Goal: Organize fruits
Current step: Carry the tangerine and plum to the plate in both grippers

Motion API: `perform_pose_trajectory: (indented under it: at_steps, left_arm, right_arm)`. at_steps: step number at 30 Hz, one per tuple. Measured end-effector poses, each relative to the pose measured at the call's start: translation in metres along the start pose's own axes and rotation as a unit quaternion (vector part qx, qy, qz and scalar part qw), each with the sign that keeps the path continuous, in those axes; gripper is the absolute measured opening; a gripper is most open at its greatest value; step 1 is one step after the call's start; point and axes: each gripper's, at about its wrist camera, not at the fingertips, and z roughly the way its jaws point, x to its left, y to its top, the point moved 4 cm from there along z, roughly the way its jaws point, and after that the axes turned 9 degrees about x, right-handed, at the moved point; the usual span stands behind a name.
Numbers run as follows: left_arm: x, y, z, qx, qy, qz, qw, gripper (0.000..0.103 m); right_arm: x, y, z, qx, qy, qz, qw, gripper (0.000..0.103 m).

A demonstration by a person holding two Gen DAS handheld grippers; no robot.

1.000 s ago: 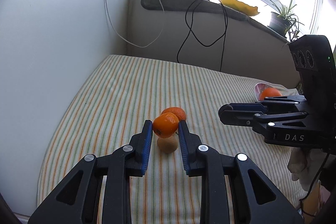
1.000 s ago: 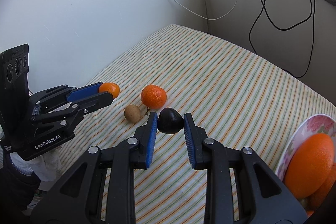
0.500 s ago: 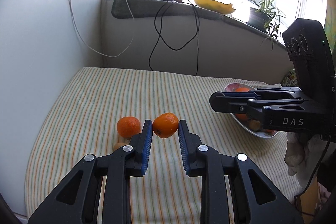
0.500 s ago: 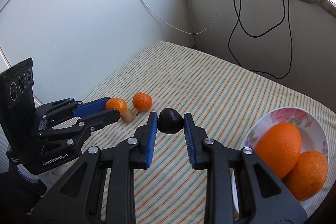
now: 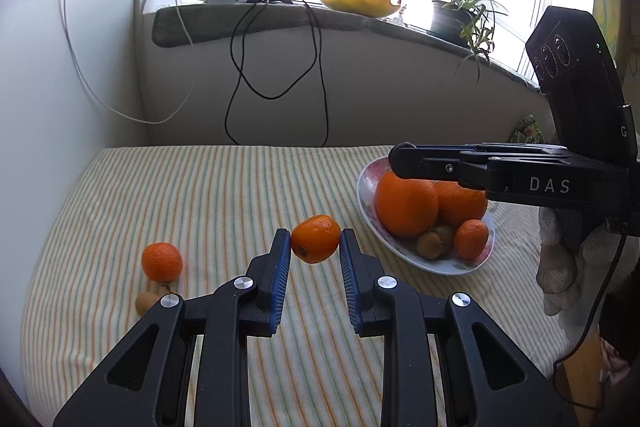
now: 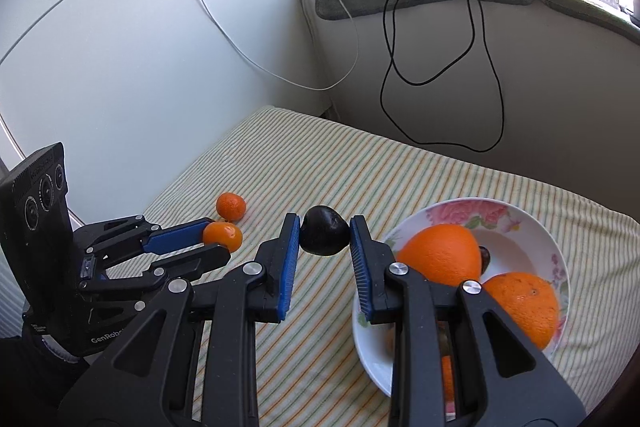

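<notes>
My left gripper [image 5: 314, 241] is shut on a small tangerine [image 5: 315, 238], held above the striped cloth left of the flowered bowl [image 5: 366, 183]. The same tangerine [image 6: 222, 235] shows between the left gripper's fingers in the right wrist view. My right gripper [image 6: 325, 230] is shut on a dark plum [image 6: 323, 230], just left of the bowl [image 6: 460, 205]. The bowl holds two big oranges [image 5: 406, 203], a tangerine and kiwis. Another tangerine [image 5: 161, 261] and a kiwi [image 5: 146, 301] lie on the cloth at the left.
The striped cloth [image 5: 224, 195] covers a table set against a white wall and a low ledge. Black and white cables [image 5: 276, 75] hang down from the ledge. A potted plant [image 5: 456, 15] and a yellow dish [image 5: 358, 1] stand on the sill. A gloved hand [image 5: 560, 255] holds the right gripper.
Both grippers have carried their fruit to the right, towards the bowl, and risen a little. The loose tangerine and kiwi have fallen behind at the left; the bowl has come into full view.
</notes>
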Motion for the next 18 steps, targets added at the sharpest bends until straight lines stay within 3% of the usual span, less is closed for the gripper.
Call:
perform_pose_trajectory:
  at_steps: [18]
  left_arm:
    - [-0.056, 0.006, 0.024, 0.019, -0.038, 0.045, 0.9981, 0.023]
  right_arm:
    - [-0.073, -0.008, -0.031, -0.018, -0.047, 0.051, 0.997, 0.027]
